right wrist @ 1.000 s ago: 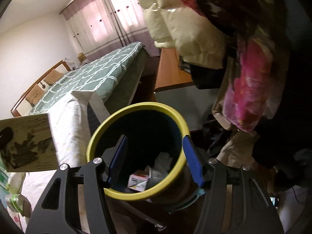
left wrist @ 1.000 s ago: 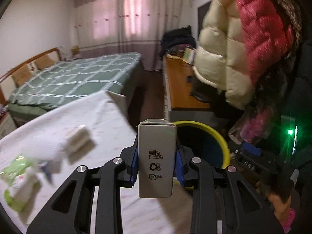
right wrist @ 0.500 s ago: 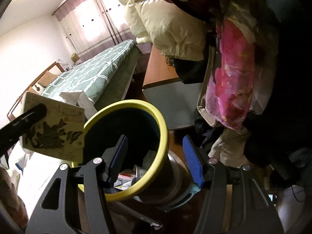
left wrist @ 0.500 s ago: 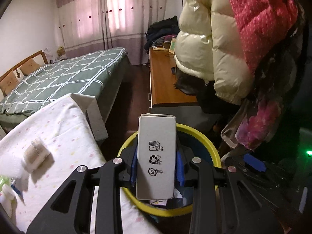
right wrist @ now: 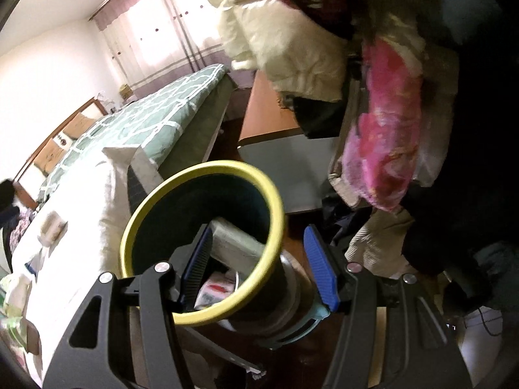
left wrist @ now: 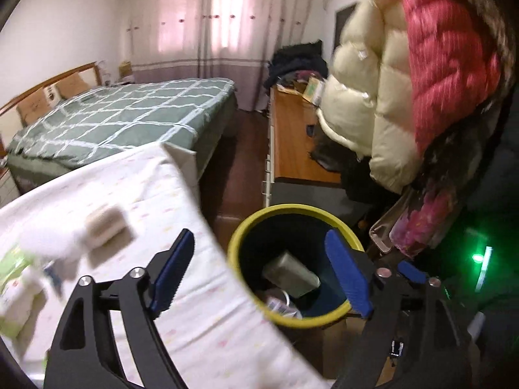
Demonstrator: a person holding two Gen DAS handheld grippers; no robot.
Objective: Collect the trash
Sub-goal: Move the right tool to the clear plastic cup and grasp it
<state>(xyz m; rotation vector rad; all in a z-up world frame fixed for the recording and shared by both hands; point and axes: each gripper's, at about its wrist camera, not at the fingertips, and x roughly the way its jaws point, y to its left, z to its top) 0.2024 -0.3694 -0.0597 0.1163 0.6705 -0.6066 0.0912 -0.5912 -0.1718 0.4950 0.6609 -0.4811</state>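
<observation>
The grey carton [left wrist: 290, 274] lies tilted inside the yellow-rimmed bin [left wrist: 292, 209], on top of other rubbish. My left gripper [left wrist: 259, 240] hangs above the bin's near rim and the table edge; its jaws are opening and nothing is between them. In the right wrist view my right gripper [right wrist: 258, 231] is shut on the bin [right wrist: 194, 175]: one blue pad sits inside the wall, the other outside. The carton [right wrist: 236, 243] shows just past the inner pad.
A table under a white dotted cloth [left wrist: 113, 201] is left of the bin, with a small tan packet [left wrist: 103, 225] and blurred green-white wrappers [left wrist: 16, 278]. Cream and red coats [left wrist: 405, 97] hang at the right. A green-checked bed [left wrist: 123, 113] and wooden desk [left wrist: 292, 142] lie behind.
The left gripper let go of the carton, which dropped into the bin, and its jaws spread wide. Its view swung left towards the table. The right gripper kept its hold on the bin.
</observation>
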